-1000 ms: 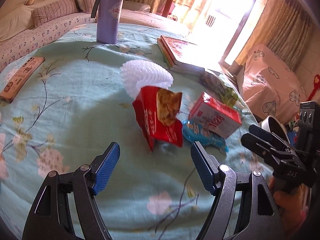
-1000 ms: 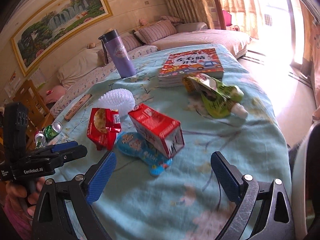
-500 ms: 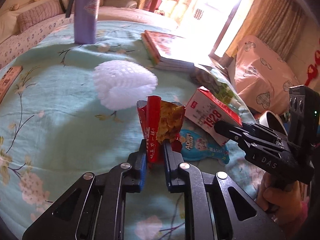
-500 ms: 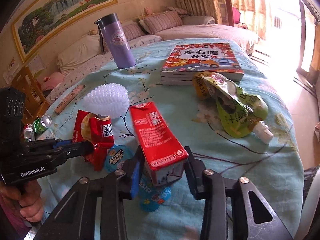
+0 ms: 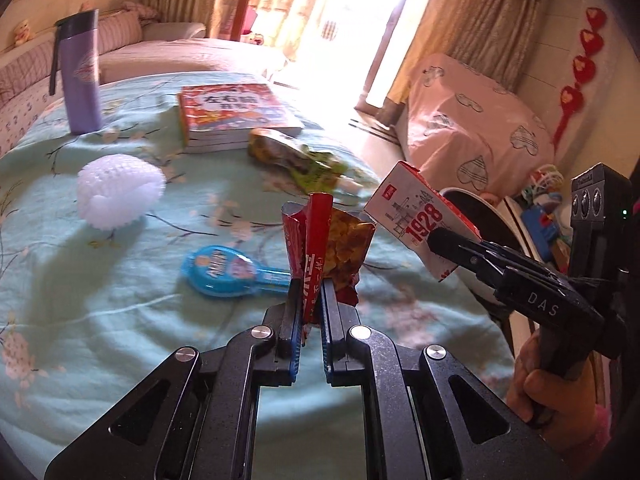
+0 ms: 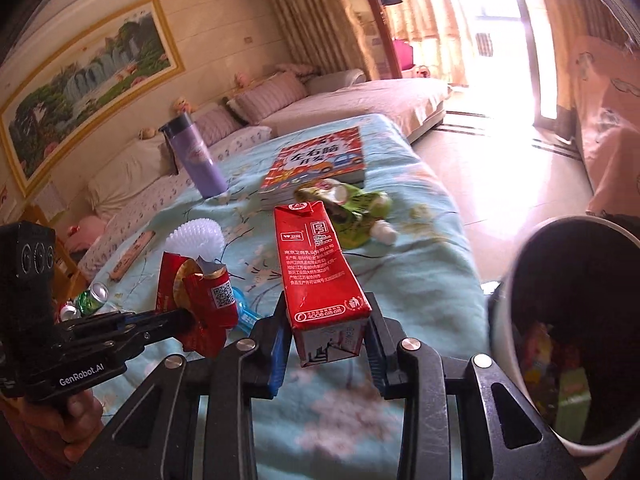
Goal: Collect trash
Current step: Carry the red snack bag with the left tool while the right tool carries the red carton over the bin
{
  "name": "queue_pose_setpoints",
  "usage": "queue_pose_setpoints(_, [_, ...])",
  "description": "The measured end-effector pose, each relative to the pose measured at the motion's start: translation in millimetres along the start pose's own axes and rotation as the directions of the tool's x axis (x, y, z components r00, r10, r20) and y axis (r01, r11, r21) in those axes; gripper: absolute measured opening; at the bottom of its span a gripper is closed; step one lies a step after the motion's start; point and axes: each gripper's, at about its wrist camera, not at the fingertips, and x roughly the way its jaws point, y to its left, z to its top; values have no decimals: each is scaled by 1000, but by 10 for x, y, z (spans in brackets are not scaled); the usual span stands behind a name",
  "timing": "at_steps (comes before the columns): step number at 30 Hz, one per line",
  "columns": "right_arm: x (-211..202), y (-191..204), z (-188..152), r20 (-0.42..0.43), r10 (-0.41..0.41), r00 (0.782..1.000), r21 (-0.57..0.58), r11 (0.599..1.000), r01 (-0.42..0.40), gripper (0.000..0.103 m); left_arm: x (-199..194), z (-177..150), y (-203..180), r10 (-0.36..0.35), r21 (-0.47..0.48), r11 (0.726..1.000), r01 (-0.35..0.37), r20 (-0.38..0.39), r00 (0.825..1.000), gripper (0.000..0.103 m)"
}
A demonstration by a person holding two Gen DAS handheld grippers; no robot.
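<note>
My left gripper (image 5: pixel 310 294) is shut on a crumpled red snack wrapper (image 5: pixel 320 236), which stands up between the blue pads, lifted clear of the teal flowered tablecloth (image 5: pixel 120 320). In the right wrist view the same wrapper (image 6: pixel 200 292) hangs from the left gripper (image 6: pixel 182 316). My right gripper (image 6: pixel 326 320) is shut on a red and white drink carton (image 6: pixel 316 264), held off the table and also seen in the left wrist view as the carton (image 5: pixel 416 216). A dark trash bin (image 6: pixel 506 304) with a pale rim stands just right of the carton, with rubbish inside.
On the cloth lie a blue wrapper (image 5: pixel 224 272), a green pouch (image 5: pixel 296 156), a white spiky ball (image 5: pixel 120 188), a purple flask (image 5: pixel 78 76) and a stack of books (image 5: pixel 236 112). Drink cans (image 6: pixel 92 296) sit at the table's left edge.
Both grippers were open above the pile, then closed, the left on the wrapper and the right on the carton. Both have since lifted their items and swung right toward the bin.
</note>
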Motion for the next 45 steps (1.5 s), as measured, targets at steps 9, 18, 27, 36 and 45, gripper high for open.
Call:
queue_pose_setpoints(9, [-449,-320,-210,33,-52,998,64,997,50,33,79,-120,-562,-50,74,996,52,-31,998,7])
queue_pose_setpoints(18, [-696,-507,-398,51,-86,995,115,990,80,33,143,-165,-829,-66,110,991,72,-57,996,7])
queue_pose_setpoints(27, [-868,-711,-527,65,-112,992,157,982,101,33,205,-181,-984,-76,134,987,86,-75,994,7])
queue_pose_setpoints(36, [-1050,-892,-545,100,-154,983,188,973,133,33,265,-125,-1227,-92,178,978,106,-86,992,7])
queue_pose_setpoints(45, [-1146,-1128,-525,105,-191,976,220,962,164,33,389,-13,-1459,-100,208,971,122,-110,989,7])
